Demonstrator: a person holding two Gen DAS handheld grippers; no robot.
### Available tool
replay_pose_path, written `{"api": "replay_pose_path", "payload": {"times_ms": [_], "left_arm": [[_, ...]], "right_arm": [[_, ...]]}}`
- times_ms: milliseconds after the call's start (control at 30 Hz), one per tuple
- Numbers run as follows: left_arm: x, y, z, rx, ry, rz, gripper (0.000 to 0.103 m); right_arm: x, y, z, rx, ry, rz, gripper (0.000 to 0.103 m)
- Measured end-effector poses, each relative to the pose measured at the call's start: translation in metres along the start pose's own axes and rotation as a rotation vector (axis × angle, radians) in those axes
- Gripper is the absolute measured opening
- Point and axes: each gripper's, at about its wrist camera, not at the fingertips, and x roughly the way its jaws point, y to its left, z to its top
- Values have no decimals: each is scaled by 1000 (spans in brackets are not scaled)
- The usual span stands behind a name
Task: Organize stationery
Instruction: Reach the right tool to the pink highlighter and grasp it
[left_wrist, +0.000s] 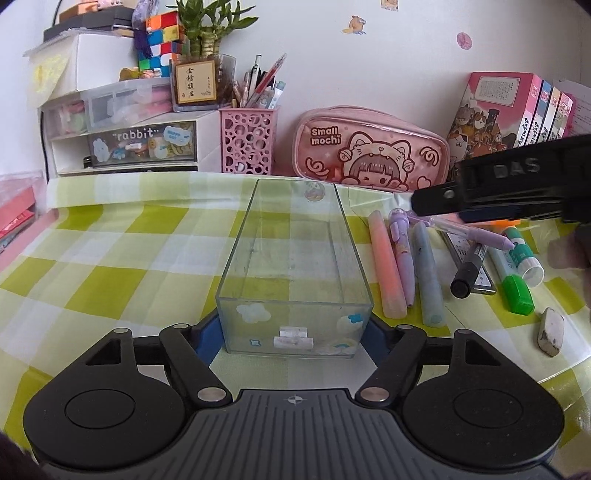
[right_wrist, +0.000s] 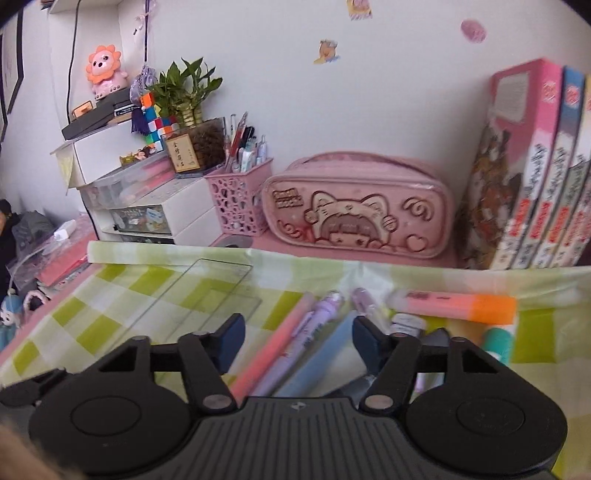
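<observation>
The clear rectangular plastic box with cloud stickers (left_wrist: 295, 273) stands on the desk's green-and-white checked cloth (left_wrist: 110, 258), and everything else is placed from it. Its near end sits between the left gripper (left_wrist: 295, 334) jaws, whose blue pads flank the two lower corners; whether they press the walls I cannot tell. Just right of the box lie a pink pastel pen (left_wrist: 388, 266), a purple cartoon pen (left_wrist: 402, 254) and a pale blue pen (left_wrist: 428, 273), side by side. Farther right are a black marker (left_wrist: 467, 273), a green highlighter (left_wrist: 517, 291), a white glue stick (left_wrist: 524, 254) and a smudged white eraser (left_wrist: 551, 331). The right gripper (right_wrist: 298, 341) hovers over the three pens, right of the box, jaws released and holding nothing. Behind the box stands a pink cat-print pencil case (left_wrist: 369, 147).
</observation>
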Motion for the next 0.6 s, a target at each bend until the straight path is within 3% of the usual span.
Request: {"api": "replay_pose_path", "payload": {"times_ms": [167, 367, 600], "left_arm": [[-5, 3, -2, 11, -14, 17, 73], [-7, 12, -3, 3, -12, -6, 73], [-8, 7, -5, 45, -9, -10, 73]], "right_arm": [[46, -2, 8, 129, 128, 51, 27], [62, 3, 9, 153, 173, -17, 24], [71, 28, 15, 26, 217, -122, 24]]}}
